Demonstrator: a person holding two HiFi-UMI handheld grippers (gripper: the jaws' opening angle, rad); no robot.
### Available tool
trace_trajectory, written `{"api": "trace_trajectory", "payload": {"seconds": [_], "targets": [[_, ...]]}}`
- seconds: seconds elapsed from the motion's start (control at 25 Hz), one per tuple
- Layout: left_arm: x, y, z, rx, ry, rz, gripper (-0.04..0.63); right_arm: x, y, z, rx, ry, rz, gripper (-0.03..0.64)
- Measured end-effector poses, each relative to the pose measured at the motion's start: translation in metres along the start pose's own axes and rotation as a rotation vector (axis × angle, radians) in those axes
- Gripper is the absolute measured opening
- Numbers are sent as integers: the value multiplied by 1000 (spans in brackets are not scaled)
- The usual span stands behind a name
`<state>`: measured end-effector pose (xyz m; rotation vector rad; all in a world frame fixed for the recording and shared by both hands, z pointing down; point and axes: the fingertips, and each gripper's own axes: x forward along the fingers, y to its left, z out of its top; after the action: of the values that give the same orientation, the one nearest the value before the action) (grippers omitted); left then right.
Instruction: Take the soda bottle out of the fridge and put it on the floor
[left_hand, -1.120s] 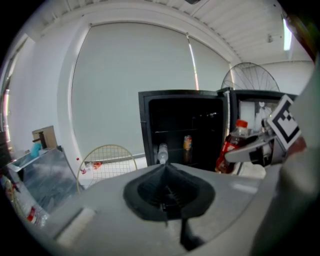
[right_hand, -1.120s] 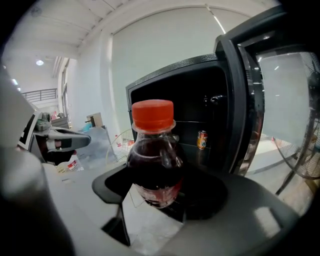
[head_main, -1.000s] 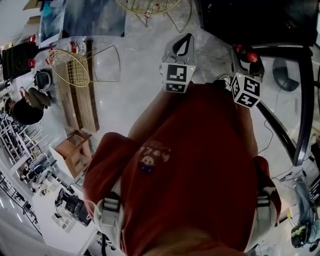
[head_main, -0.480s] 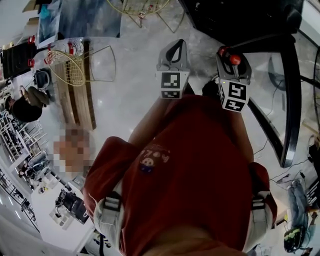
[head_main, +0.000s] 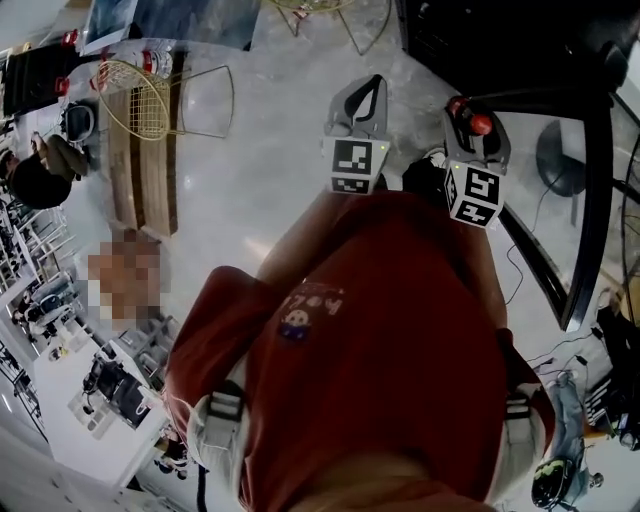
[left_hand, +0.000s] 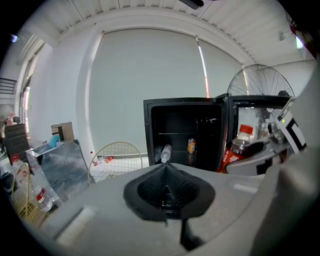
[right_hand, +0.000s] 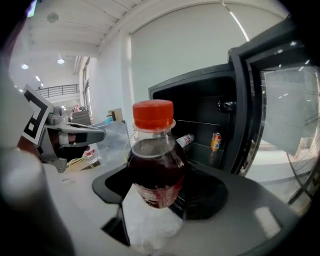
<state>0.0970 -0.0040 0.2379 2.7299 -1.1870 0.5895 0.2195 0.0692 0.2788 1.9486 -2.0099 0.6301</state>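
Note:
The soda bottle (right_hand: 155, 160), with a red cap and dark liquid, stands upright between the jaws of my right gripper (right_hand: 156, 192), which is shut on its lower body. In the head view the right gripper (head_main: 470, 115) holds the bottle's red cap (head_main: 480, 124) just in front of the dark fridge (head_main: 480, 40). My left gripper (head_main: 358, 100) is beside it on the left, shut and empty, its jaws (left_hand: 165, 167) meeting at a point. The fridge (left_hand: 185, 130) stands open, with its glass door (right_hand: 280, 100) swung to the right. The left gripper view also shows the held bottle (left_hand: 240, 147).
A clear bottle (left_hand: 166, 152) lying down and a can (left_hand: 191, 145) are on the fridge shelf. Wire chairs (head_main: 150, 110) and a wooden bench (head_main: 140, 170) stand at the left on the pale floor. A standing fan (left_hand: 260, 82) is behind the fridge. Cables (head_main: 530, 270) trail at the right.
Both grippers have stayed close together in front of my body, shifting only slightly. The right gripper still holds the bottle. The view has drifted a little.

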Motion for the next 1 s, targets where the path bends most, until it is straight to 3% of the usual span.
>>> {"api": "trace_trajectory", "payload": {"seconds": [0.24,0.64,1.0], "targets": [[-46,46,-4,-11,-33,14,0,2,53,18,-34,-15,22,302],[-112,142,-39,-82,-35,123,-1,28,145,20,-69,-3,69,302],[-140,162,-51,-90,-25,178,0,31,185,21,-108,2,158,302]]}}
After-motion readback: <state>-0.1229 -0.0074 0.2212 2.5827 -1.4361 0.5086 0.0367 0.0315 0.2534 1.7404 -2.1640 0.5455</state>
